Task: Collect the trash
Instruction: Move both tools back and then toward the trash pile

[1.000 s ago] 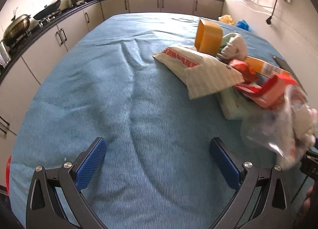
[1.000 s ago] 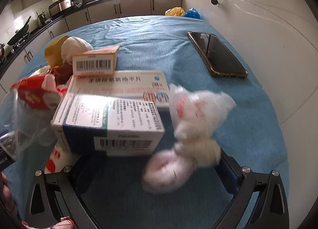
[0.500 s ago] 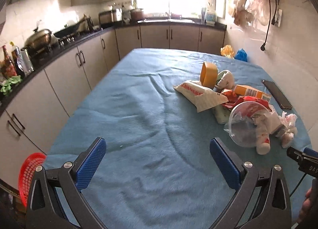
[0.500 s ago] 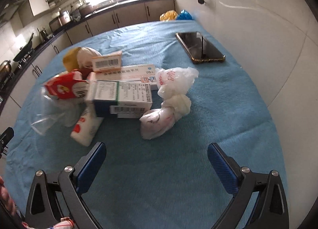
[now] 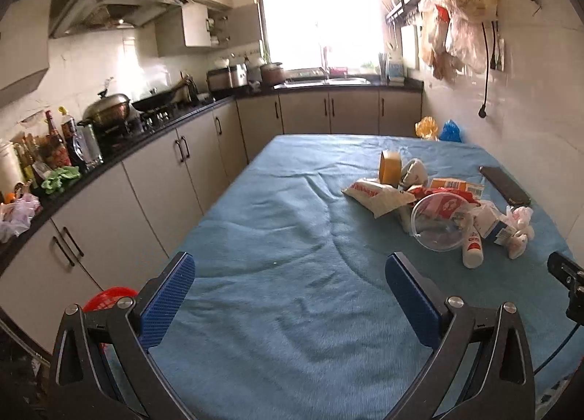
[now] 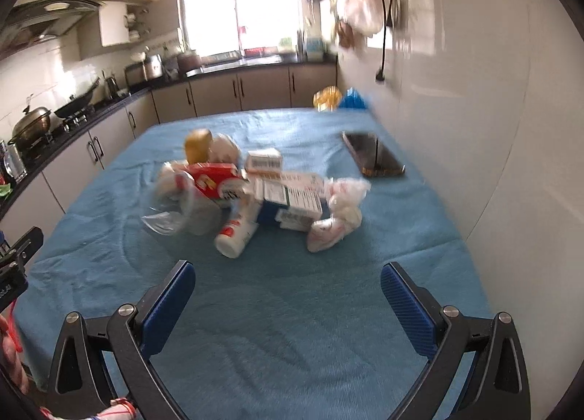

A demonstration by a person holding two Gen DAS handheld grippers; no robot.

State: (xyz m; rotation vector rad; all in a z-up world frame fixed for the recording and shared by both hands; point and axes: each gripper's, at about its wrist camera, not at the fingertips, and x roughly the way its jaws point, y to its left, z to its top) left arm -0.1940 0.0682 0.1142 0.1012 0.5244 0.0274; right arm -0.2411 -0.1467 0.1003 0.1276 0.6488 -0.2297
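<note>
Two grippers are up over a table with a blue cloth (image 5: pixel 277 237), and both are wide open with nothing in them. The left gripper (image 5: pixel 290 296) has blue pads (image 5: pixel 166 296) spread far apart above bare cloth. The right gripper (image 6: pixel 288 305) looks the same, with bare cloth between its pads.

All the trash sits in one heap. In the left view it is at about 2 o'clock, well away from the gripper. In the right view it is near 12 o'clock, straight ahead.

In the heap a clear plastic cup (image 5: pixel 440 224) lies on its side. A white bottle (image 6: pixel 235 235) lies on the cloth at the near edge of the heap. Just beside the bottle are white and blue boxes (image 6: pixel 292 201) stacked on each other. A red and white box (image 6: pixel 210 181) rests on top of the cup. Some crumpled white plastic bags (image 6: pixel 339 214) touch the boxes on their right side. A yellow-brown thing (image 5: pixel 390 166) stands at the far end, and a flat striped packet (image 5: pixel 377 197) lies near it.

A dark phone (image 6: pixel 374 159) lies flat by the wall, apart from the heap. A red basket (image 5: pixel 109 297) is down on the floor at 8 o'clock in the left view, partly hidden by the gripper.
</note>
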